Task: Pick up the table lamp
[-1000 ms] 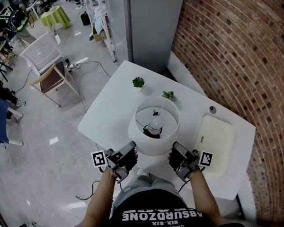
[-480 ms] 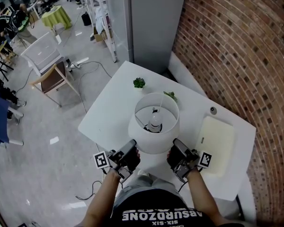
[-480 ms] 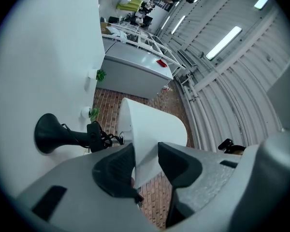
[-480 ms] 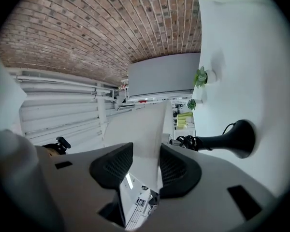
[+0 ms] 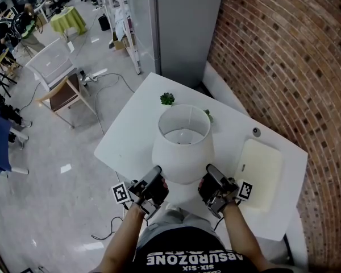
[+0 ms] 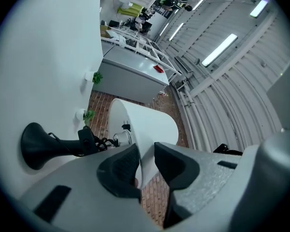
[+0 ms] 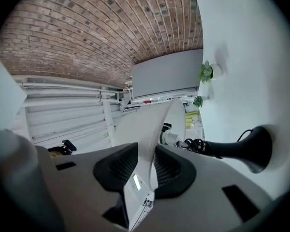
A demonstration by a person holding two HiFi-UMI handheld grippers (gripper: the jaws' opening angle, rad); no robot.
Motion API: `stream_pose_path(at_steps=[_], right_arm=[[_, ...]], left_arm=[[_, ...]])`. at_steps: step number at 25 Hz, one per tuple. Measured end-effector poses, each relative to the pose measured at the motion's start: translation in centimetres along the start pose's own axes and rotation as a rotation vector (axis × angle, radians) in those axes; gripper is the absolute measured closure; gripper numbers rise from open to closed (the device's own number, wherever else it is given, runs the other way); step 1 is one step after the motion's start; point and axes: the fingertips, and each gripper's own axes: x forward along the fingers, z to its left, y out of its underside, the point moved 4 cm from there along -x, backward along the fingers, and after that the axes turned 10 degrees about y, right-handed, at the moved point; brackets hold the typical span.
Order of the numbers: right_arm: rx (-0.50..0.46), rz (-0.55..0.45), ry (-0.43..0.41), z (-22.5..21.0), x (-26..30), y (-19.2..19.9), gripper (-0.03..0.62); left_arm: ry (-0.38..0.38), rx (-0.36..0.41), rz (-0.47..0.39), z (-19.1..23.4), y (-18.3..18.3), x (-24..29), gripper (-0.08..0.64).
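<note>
Our left gripper and right gripper, wide a second ago, are closing on the table lamp, each pinching the shade's near rim. The shade has tipped away, hiding the bulb from above, so we judge the lift begun. Both forearms angle up at the lamp's near side, with the white table beneath it.

The table lamp is toward the near edge of the table. Behind the lamp and slightly to its left, near the far edge, stands one small plant. A second plant is just behind the lamp, partly hidden by its shade. To the lamp's right lies a flat tray, with a small round thing behind that. Farther right of the lamp runs the brick wall. Well off to its left, on the floor, stands a chair.
</note>
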Motion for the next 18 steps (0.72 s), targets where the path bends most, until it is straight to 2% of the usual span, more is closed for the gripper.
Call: stream_pose_path(at_steps=[18], right_arm=[[0.020, 0.013, 0.018, 0.2, -0.5, 1.8, 0.532]], left_arm=[[-0.004, 0.013, -0.012, -1.3, 0.8, -1.2, 0.495]])
